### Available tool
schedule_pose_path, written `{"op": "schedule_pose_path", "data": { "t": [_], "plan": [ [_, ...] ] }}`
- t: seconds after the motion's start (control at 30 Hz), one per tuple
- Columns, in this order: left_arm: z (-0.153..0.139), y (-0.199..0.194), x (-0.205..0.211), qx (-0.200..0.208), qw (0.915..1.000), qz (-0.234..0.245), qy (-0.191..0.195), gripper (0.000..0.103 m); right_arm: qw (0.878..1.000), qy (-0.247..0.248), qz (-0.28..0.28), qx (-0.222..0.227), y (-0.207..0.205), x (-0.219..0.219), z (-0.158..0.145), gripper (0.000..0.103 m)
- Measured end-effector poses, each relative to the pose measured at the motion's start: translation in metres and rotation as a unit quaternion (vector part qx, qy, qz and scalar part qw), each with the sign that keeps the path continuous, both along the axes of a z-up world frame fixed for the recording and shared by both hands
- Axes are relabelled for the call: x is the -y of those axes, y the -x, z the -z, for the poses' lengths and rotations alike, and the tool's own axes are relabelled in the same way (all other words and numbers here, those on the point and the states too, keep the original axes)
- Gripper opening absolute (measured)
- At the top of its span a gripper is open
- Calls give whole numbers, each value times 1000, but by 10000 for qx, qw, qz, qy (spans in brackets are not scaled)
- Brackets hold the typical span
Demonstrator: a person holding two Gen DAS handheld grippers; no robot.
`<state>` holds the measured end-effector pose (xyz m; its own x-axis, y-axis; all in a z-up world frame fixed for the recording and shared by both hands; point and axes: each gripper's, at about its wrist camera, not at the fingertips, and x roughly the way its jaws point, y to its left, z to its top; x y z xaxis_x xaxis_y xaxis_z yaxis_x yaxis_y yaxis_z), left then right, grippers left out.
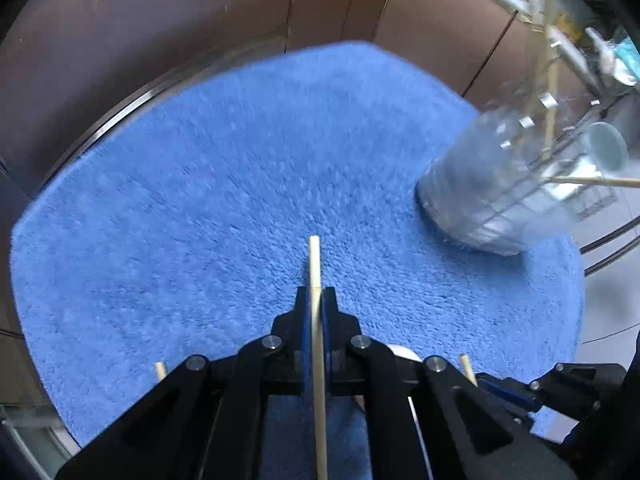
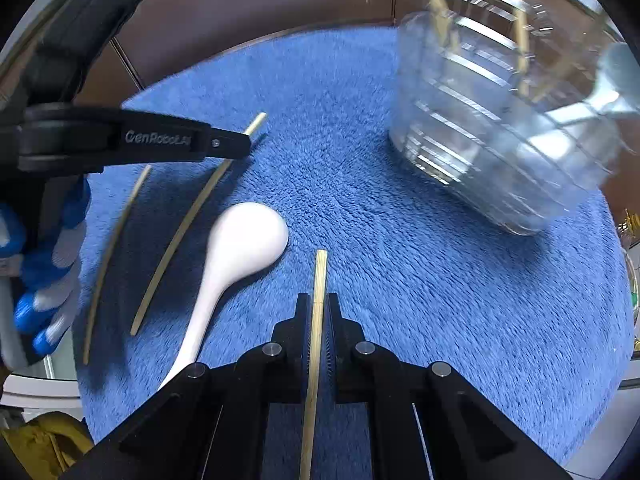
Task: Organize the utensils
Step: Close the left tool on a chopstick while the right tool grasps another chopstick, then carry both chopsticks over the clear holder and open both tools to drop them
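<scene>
My left gripper point(image 1: 316, 294) is shut on a wooden chopstick point(image 1: 315, 264) that sticks out past its tips above the blue mat point(image 1: 224, 184). My right gripper point(image 2: 317, 300) is shut on another wooden chopstick point(image 2: 320, 276). A clear ribbed utensil holder point(image 1: 492, 184) stands at the mat's right, with chopsticks leaning in it; it also shows in the right wrist view point(image 2: 492, 128). In the right wrist view a white spoon point(image 2: 236, 252) and a loose chopstick point(image 2: 108, 256) lie on the mat at left; the left gripper point(image 2: 246, 142) shows there holding its chopstick point(image 2: 188, 224).
The mat point(image 2: 400, 280) lies on a round table with a metal rim point(image 1: 120, 108). Brown panels stand behind. A wire rack with a pale cup point(image 1: 604, 148) is at far right. A blue and white gloved hand point(image 2: 48, 264) is at left.
</scene>
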<state>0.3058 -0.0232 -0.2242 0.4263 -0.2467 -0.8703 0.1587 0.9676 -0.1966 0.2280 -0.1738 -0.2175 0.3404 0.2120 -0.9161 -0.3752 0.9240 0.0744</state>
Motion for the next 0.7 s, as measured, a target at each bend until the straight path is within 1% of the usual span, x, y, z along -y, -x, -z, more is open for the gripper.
{"op": "schedule_pose_path", "data": {
  "t": [0.1,0.13,0.23,0.37,0.53,0.6,0.7],
  "plan": [
    [-16,17,-6,427,9990,-3,90,5,9994,-202,64,288,17,10,-15,7],
    [-22,23,-9,567,9982,-1,184,5,9989,-261,100,373,22,13,-19,6],
    [-42,44,-15,1005,9944,-12,323,4,9962,-477,198,695,40,21,-37,6],
    [-64,56,-21,1429,9889,-21,397,4,9909,-681,363,1099,58,33,-61,6],
    [-93,68,-19,1855,9814,2,489,4,9816,-927,612,1556,77,54,-92,6],
    [-112,75,-22,2027,9773,36,610,4,9774,-1028,684,1714,79,59,-103,6],
    [-132,84,-20,2206,9721,65,790,4,9702,-1191,754,1971,80,69,-119,6]
  ]
}}
